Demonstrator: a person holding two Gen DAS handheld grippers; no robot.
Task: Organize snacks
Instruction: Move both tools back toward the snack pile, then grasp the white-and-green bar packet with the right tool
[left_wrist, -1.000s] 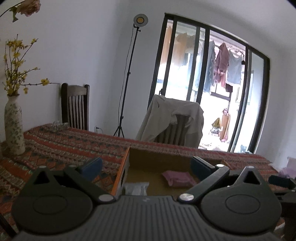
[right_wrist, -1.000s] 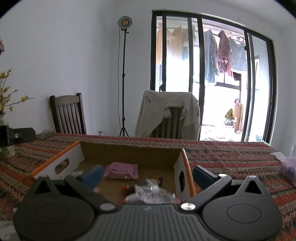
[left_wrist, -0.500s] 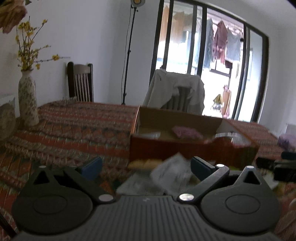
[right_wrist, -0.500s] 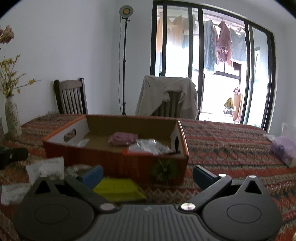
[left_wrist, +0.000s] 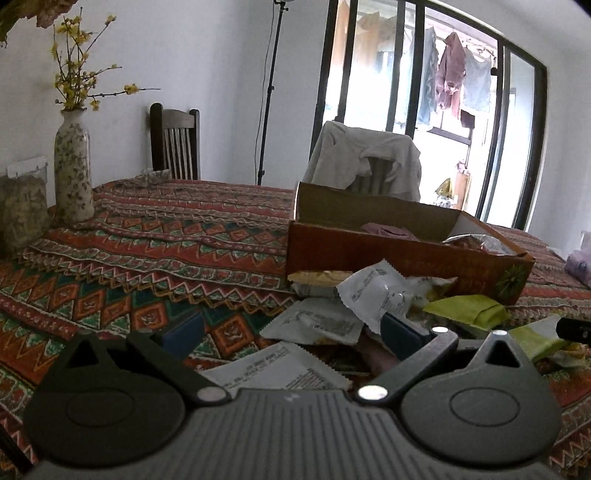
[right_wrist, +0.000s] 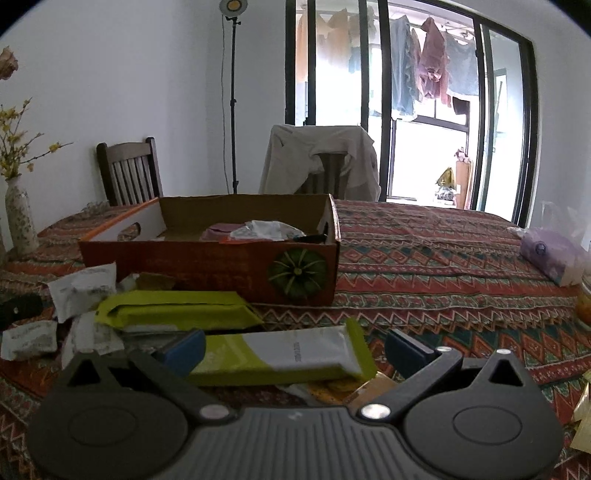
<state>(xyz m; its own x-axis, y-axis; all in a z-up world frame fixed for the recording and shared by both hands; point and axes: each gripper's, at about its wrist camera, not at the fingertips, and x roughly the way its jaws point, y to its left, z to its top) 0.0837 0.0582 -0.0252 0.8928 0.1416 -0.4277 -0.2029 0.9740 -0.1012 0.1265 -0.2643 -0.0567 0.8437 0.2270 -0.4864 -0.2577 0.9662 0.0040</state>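
Observation:
An orange cardboard box (right_wrist: 207, 266) sits on the patterned tablecloth and holds a pink packet (right_wrist: 218, 232) and a clear wrapper (right_wrist: 266, 229). Loose snacks lie in front of it: white packets (left_wrist: 373, 291), a yellow-green packet (right_wrist: 173, 310) and a second yellow-green packet (right_wrist: 280, 354). My left gripper (left_wrist: 291, 332) is open and empty, low over the white packets (left_wrist: 314, 325). My right gripper (right_wrist: 291, 349) is open, its fingers either side of the second yellow-green packet. The box also shows in the left wrist view (left_wrist: 399, 254).
A floral vase (left_wrist: 73, 166) with yellow twigs stands at the table's left. Two chairs (right_wrist: 129, 173) stand behind the table, one draped with a cloth (right_wrist: 317, 158). A purple bag (right_wrist: 550, 254) lies at the right. A lamp stand and a glass door are behind.
Both grippers have pulled back from over the box and dropped low to the snack pile in front of it. Both stay open.

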